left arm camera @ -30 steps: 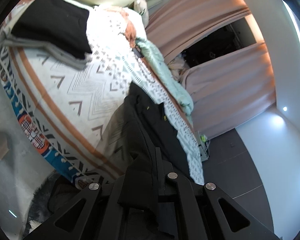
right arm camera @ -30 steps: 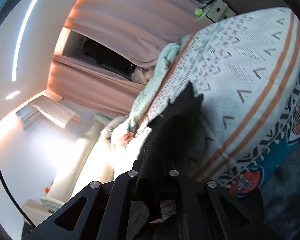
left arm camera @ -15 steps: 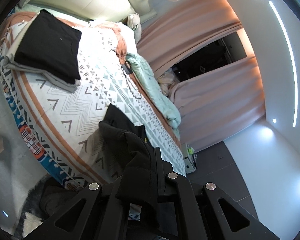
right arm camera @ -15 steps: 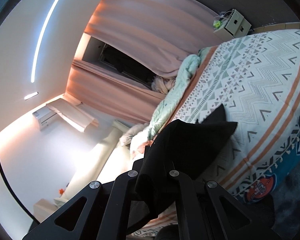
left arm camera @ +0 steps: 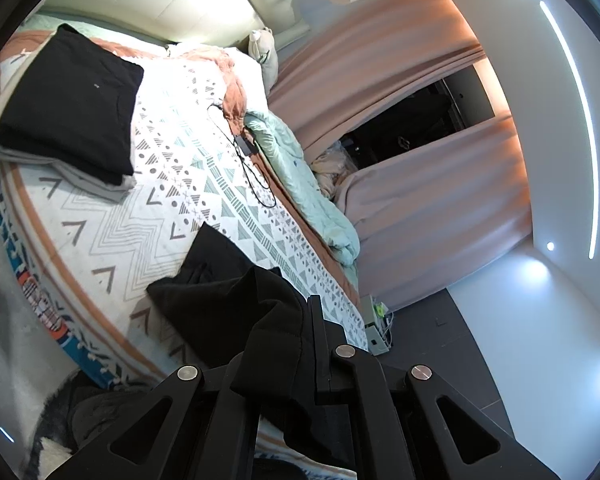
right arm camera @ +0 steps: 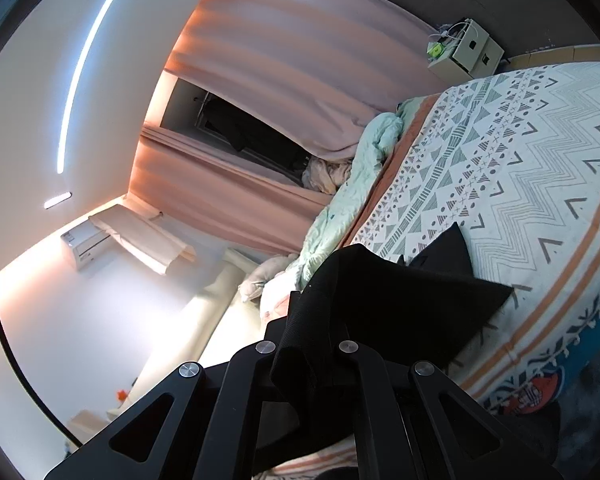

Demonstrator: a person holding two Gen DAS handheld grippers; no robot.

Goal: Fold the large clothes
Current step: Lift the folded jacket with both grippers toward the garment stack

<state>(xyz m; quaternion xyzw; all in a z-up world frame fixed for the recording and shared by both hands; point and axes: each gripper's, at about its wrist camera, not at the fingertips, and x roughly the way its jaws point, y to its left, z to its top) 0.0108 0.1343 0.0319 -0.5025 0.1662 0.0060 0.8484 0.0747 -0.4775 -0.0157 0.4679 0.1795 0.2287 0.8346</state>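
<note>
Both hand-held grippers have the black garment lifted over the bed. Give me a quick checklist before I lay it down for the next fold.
1. Left hand-held gripper shut on the black garment: ok, fabric is pinched and drapes over the fingers.
2. Right hand-held gripper shut on the same garment: ok.
3. Landing zone on the patterned bedspread ahead of the garment: ok, bare there.
4. Folded black stack apart from the garment: ok, it sits near the headboard.
5. Black cable away from the landing zone: ok, but it lies beyond the garment's far tip, so do not overshoot.
6. Garment spread flat between the two grips: cannot tell, it bunches at the fingers.
</note>
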